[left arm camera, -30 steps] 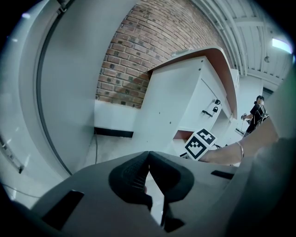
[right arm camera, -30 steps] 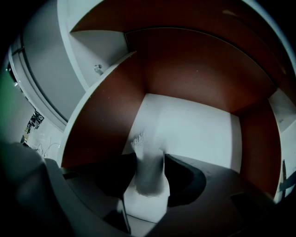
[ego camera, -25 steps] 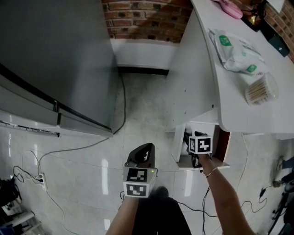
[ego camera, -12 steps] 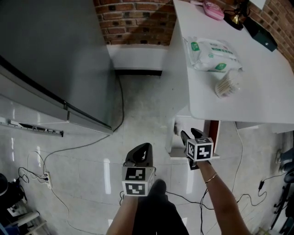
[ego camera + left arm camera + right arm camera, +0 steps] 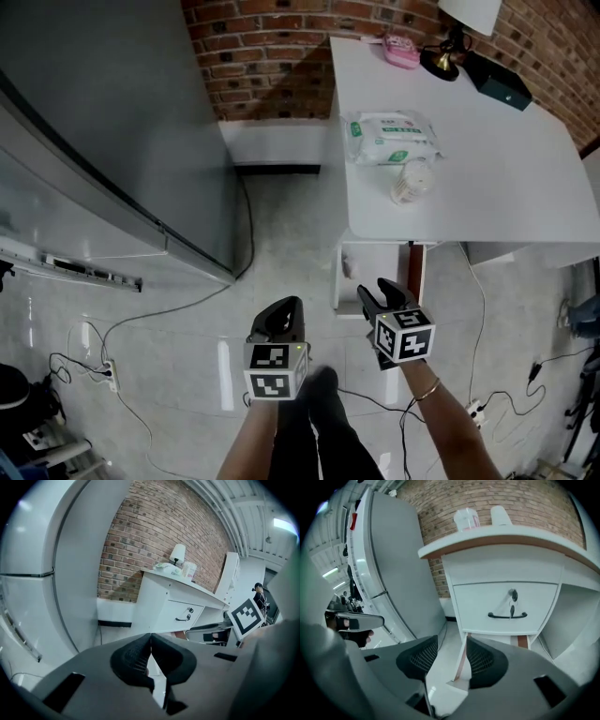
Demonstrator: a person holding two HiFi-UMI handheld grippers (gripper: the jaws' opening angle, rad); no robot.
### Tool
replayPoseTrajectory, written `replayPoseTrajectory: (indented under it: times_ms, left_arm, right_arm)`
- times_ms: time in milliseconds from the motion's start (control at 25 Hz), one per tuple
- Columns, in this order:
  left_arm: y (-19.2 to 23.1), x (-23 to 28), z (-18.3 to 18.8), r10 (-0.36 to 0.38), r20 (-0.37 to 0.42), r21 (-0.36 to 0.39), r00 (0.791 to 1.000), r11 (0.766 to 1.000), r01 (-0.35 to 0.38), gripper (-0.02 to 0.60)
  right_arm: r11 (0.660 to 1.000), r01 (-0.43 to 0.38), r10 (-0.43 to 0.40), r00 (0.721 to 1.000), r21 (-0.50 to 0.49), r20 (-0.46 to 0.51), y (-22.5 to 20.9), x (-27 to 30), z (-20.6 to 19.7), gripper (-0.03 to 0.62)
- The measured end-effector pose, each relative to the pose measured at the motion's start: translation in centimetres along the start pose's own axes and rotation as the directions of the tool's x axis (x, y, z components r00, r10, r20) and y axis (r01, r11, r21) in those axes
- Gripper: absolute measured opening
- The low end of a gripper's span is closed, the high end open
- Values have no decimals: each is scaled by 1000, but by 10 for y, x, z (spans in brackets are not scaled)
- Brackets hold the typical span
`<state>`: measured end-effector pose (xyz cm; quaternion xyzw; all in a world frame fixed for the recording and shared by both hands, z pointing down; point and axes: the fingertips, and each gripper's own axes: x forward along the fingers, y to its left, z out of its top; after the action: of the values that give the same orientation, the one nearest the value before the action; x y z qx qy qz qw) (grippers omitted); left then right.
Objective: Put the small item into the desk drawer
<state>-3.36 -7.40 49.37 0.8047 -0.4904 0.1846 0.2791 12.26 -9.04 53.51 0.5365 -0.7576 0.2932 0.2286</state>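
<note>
A strip of bare floor [image 5: 281, 216] runs between the grey refrigerator [image 5: 112, 122] on the left and the left edge of the white desk [image 5: 487, 178]. Over its near end, the left gripper [image 5: 284, 309] has its jaws pressed together on nothing, while the right gripper [image 5: 377, 292] has its jaws apart and empty, having just narrowed slightly. Just beyond it the desk drawer [image 5: 349, 281] stands pulled out, its far part under the desktop, and the small item cannot be made out.

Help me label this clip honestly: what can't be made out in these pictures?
Drawer inside: right gripper view, closed front hides it.
Low compartment contents: head view, desk top overhangs it.
Lamp: head view, cut off by top edge.
Packet print: head view, too small.
</note>
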Motion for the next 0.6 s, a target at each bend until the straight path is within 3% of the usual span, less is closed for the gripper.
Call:
replayPoseTrajectory:
  times_ms: [160, 600]
  left_arm:
    - [-11, -24, 16, -1, 6, 16, 1000, 1000, 1, 21]
    - [-53, -79, 64, -36, 34, 57, 999, 998, 34, 21]
  right_arm:
    - [1000, -14, 16, 998, -22, 64, 20, -42, 27, 186]
    - [997, -52, 41, 984, 60, 174, 56, -148, 59, 114]
